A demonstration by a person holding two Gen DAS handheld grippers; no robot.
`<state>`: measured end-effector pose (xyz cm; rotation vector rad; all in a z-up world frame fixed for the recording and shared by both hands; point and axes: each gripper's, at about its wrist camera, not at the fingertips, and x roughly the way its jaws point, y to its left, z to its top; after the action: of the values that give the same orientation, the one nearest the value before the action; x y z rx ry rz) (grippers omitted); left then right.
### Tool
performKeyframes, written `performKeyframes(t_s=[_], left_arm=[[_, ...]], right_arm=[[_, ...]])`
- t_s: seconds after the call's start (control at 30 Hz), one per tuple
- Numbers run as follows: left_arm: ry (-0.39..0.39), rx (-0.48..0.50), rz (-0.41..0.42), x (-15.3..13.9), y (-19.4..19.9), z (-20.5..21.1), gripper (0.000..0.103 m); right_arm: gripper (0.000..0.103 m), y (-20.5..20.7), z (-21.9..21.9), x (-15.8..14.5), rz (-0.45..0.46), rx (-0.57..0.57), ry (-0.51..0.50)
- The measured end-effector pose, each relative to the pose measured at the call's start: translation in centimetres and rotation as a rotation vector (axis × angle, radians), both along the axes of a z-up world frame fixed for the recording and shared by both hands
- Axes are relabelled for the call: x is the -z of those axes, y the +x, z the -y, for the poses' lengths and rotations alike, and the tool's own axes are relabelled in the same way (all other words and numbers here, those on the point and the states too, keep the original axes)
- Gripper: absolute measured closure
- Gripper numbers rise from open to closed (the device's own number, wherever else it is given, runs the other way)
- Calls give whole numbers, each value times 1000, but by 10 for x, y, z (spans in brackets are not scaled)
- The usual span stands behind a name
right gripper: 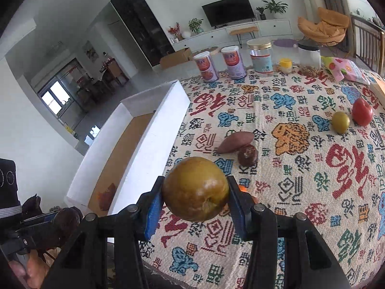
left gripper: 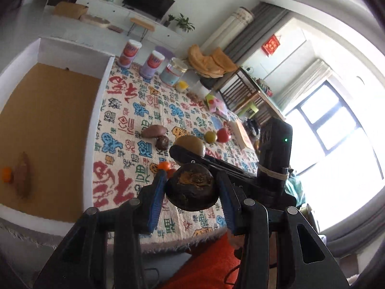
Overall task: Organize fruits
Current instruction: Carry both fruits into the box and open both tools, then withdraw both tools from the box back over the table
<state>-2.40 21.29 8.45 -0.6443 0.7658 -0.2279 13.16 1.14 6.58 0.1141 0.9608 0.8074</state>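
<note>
My left gripper [left gripper: 191,187] is shut on a dark brown round fruit [left gripper: 192,190], held above the patterned cloth [left gripper: 125,120]. My right gripper [right gripper: 195,192] is shut on a yellow-brown pear [right gripper: 195,189]; it also shows in the left wrist view [left gripper: 190,145]. On the cloth lie a sweet potato [right gripper: 237,141], a brown round fruit [right gripper: 247,155], a green fruit [right gripper: 340,122], a red fruit [right gripper: 362,111] and a small orange fruit [left gripper: 164,166]. The white box [left gripper: 72,50] at the left holds a sweet potato [left gripper: 22,174] and an orange [left gripper: 6,174].
Two cans [right gripper: 208,66], a clear jar [right gripper: 261,56], a small yellow-lidded jar [right gripper: 285,65] and a snack bag [right gripper: 344,68] stand at the cloth's far edge. A book [left gripper: 243,132] lies at the right. A wooden chair [left gripper: 243,91] stands beyond the table.
</note>
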Motion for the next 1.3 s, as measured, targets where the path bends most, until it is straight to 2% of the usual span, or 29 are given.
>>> performKeyframes(t_s=[0.07,0.13,0.23,0.3,0.43,0.6,0.67,0.73,0.8,0.87,0.93,1.03,1.17,1.23,1.3], left_arm=[[22,-97,-13,1,-8,-36,59],[79,-213,-54,14,-11,-71,59],[157,-360,-153,50,-8,-116,59],[178,-420,-218,78,-4,-138,59],[223,-479,-303,116,-2,-156,59],[288,-509,-344,137,-1,-158,58],[302,-530,-344,140,-3,-159,50],[327,-533,-326,136,-3,-158,35],[352,-555,-314,129,-6,-155,23],[347,-573,-271,115,-10,-149,23],[349,-568,-215,96,-10,-136,23],[369,-475,-108,65,3,-97,22],[381,-262,43,35,25,-21,15],[355,-135,82,32,39,18,14],[349,-48,70,43,56,50,14]], right_arm=[[53,-14,-43,-1,-18,-91,11],[53,-27,-83,1,-21,-171,-7],[53,-48,-131,11,-4,-263,-61],[53,-61,-159,22,-3,-319,-103],[53,-78,-196,48,1,-402,-186],[53,-93,-222,72,50,-456,-288],[53,-96,-227,79,75,-461,-320],[50,-97,-227,80,97,-455,-324],[40,-97,-223,75,122,-452,-310],[28,-99,-211,63,165,-444,-277],[23,-102,-186,49,244,-428,-229],[6,-101,-128,38,359,-351,-182],[6,-93,-48,51,458,-197,-204],[6,-79,-15,63,465,-107,-248],[6,-56,19,69,407,-15,-266]])
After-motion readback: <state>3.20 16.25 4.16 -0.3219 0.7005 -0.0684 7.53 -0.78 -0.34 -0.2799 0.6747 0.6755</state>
